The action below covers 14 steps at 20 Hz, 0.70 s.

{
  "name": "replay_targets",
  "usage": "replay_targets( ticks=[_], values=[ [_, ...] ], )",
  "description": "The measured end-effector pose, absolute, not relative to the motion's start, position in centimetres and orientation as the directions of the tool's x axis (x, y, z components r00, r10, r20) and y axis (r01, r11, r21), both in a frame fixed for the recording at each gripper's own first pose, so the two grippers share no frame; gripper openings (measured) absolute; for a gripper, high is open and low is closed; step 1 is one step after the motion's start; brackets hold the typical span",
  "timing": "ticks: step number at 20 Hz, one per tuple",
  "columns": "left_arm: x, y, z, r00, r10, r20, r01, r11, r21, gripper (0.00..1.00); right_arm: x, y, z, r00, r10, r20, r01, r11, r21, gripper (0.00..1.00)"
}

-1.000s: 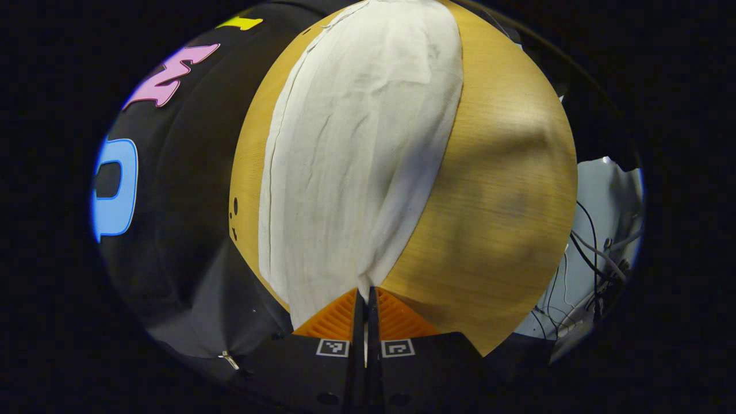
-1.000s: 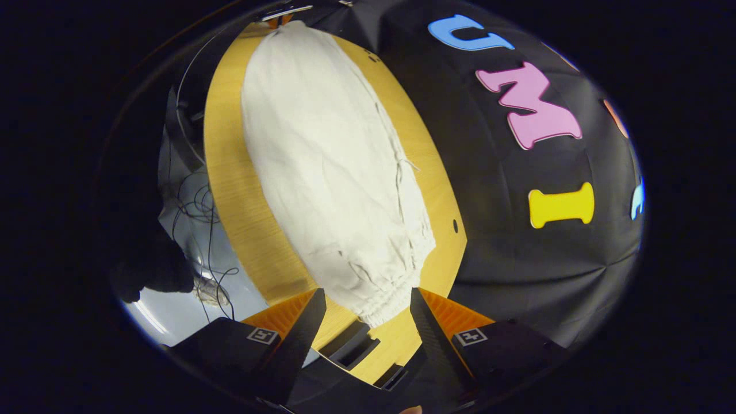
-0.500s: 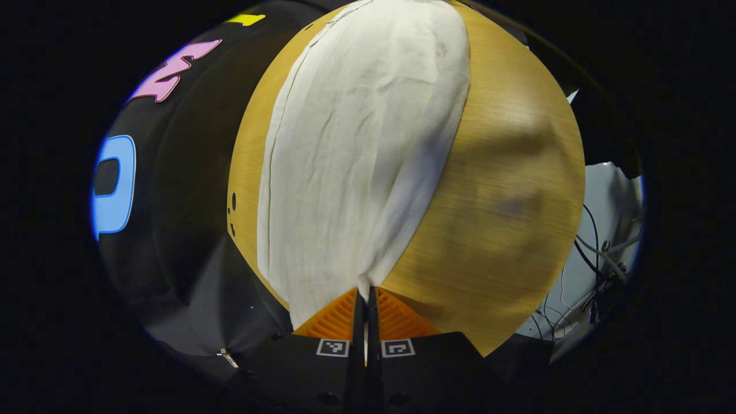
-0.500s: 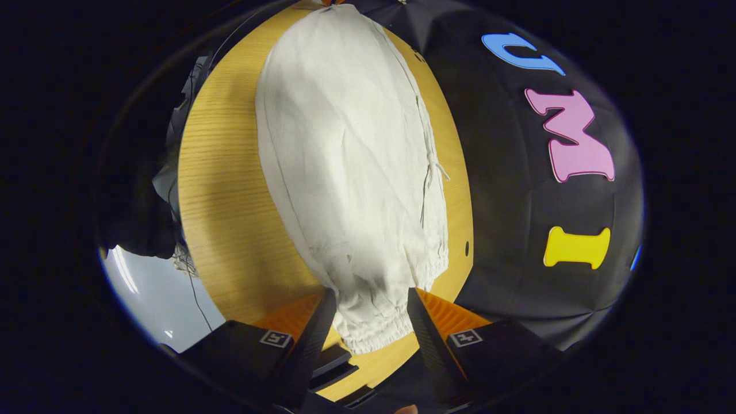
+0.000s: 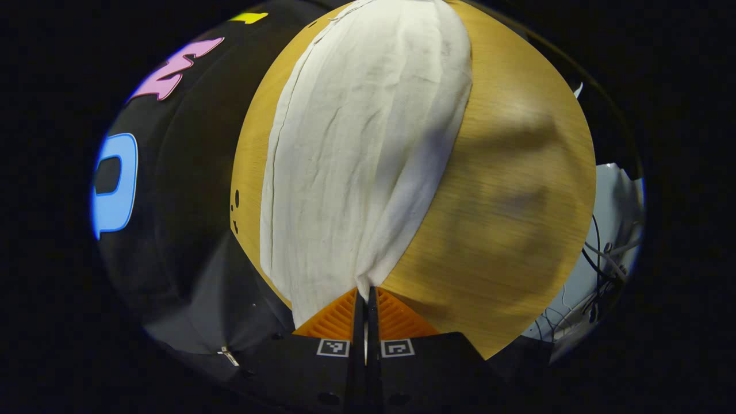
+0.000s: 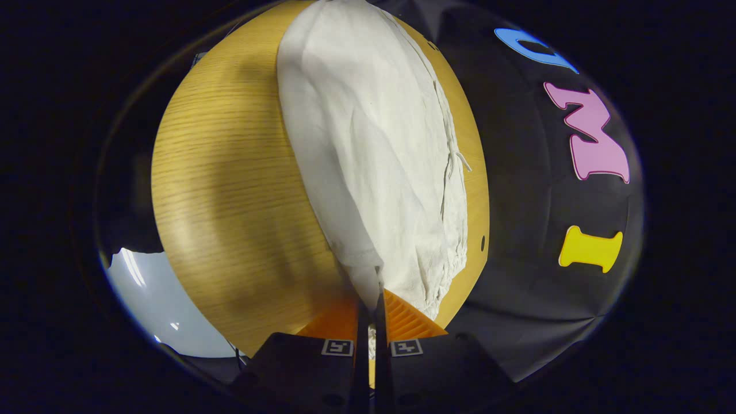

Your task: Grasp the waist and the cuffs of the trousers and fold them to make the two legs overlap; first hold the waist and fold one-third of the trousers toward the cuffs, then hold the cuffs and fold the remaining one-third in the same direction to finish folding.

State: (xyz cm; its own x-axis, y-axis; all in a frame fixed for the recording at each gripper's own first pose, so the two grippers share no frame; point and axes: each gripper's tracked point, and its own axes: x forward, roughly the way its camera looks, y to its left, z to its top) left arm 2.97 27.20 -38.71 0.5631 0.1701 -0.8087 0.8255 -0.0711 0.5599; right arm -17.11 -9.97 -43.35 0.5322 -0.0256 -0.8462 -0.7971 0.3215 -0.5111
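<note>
One trousers [image 5: 356, 149] — one table [image 5: 512, 190] — two tools.

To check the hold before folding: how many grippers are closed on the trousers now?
2. The left gripper pinches one end of the trousers; the right gripper pinches the gathered end. Both lie on the wooden table.

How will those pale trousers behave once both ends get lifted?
Probably floppy: the trousers show soft wrinkles and bunch where the left gripper pinches. They look thin and light, so the middle would likely sag over the table between it and the right gripper.
</note>
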Motion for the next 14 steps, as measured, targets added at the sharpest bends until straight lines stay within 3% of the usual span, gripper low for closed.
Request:
replay_targets(
  ticks=[4,9,14],
  values=[
    [2.6,27.0,-38.6,0.524,0.136,-0.841,0.85,-0.026,0.526,0.05,-17.7,-9.5,-41.1,0.572,-0.01,-0.82,-0.766,0.351,-0.539,0.06],
    [2.7,26.3,-38.1,0.543,0.1,-0.834,0.837,0.012,0.547,0.05,-17.4,-8.8,-38.1,0.617,0.003,-0.787,-0.719,0.408,-0.563,0.06],
    [4.0,26.1,-36.6,0.589,0.072,-0.805,0.794,0.138,0.593,0.05,-15.1,-9.1,-35.1,0.666,-0.012,-0.746,-0.648,0.484,-0.587,0.06]
  ],
)
